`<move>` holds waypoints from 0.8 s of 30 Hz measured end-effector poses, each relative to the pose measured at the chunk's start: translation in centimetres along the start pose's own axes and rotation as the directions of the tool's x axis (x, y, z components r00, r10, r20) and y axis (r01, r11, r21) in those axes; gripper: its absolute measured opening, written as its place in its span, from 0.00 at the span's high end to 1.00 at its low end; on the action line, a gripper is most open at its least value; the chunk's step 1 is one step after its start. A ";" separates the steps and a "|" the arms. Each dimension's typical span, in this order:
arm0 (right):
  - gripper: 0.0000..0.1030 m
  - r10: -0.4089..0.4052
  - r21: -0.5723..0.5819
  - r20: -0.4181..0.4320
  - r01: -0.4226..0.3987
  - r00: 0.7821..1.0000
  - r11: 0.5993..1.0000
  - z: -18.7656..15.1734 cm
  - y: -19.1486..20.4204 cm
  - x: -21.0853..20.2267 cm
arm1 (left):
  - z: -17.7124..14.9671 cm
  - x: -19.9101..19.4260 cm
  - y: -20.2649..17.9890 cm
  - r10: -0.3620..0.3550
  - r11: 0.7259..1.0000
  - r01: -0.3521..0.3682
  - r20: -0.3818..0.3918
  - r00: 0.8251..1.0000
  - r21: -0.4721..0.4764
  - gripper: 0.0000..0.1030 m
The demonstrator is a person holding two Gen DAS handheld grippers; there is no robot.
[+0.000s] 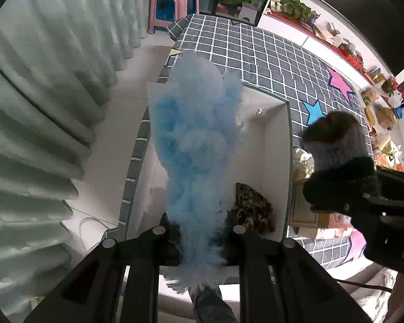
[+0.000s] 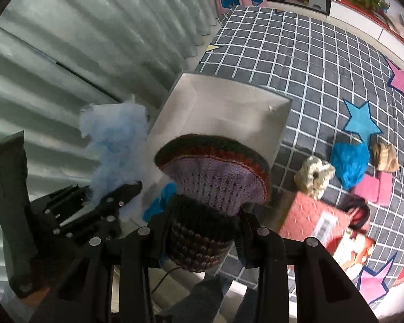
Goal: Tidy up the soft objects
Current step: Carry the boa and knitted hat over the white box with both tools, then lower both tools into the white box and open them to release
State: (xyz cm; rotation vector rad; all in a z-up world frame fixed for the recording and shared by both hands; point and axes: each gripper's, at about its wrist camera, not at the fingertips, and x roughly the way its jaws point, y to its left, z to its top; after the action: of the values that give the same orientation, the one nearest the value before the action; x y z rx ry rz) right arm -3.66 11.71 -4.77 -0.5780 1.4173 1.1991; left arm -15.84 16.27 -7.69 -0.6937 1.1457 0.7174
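Big white box (image 1: 272, 161) with only a spotty cloth (image 1: 251, 210) inside, left gripper (image 1: 199, 245) squeezing fluffy blue thing (image 1: 196, 140) above box, right gripper (image 2: 202, 231) squeezing knitted hat (image 2: 215, 177) above box, more soft bits (image 2: 350, 167) waiting beside box.

The blue fluffy piece (image 1: 196, 145) hides the left gripper's (image 1: 199, 231) fingertips and much of the white box (image 1: 274, 145) floor behind it. In the right wrist view the knitted hat (image 2: 212, 177) covers the box's near side, and the red carton (image 2: 317, 215) beside it is blurred. Shelf items along the far wall are too small to tell.
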 end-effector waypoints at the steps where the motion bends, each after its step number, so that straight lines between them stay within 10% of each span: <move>1: 0.62 -0.006 -0.003 0.001 0.006 1.000 1.000 0.5 0.0 0.2 | 0.3 0.4 0.0 0.002 1.000 -0.002 -0.002 1.000 -0.001 0.83; 24: 0.62 -0.015 0.026 -0.075 0.017 0.997 1.000 5.2 -1.8 5.1 | 3.7 5.7 -0.5 0.060 0.998 -0.062 -0.090 0.994 -0.028 0.83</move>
State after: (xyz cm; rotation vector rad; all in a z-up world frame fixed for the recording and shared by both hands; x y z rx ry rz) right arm -1.16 17.11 -9.34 -0.6197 1.4867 1.1551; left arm -12.01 19.78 -12.12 -0.7247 1.2439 0.7630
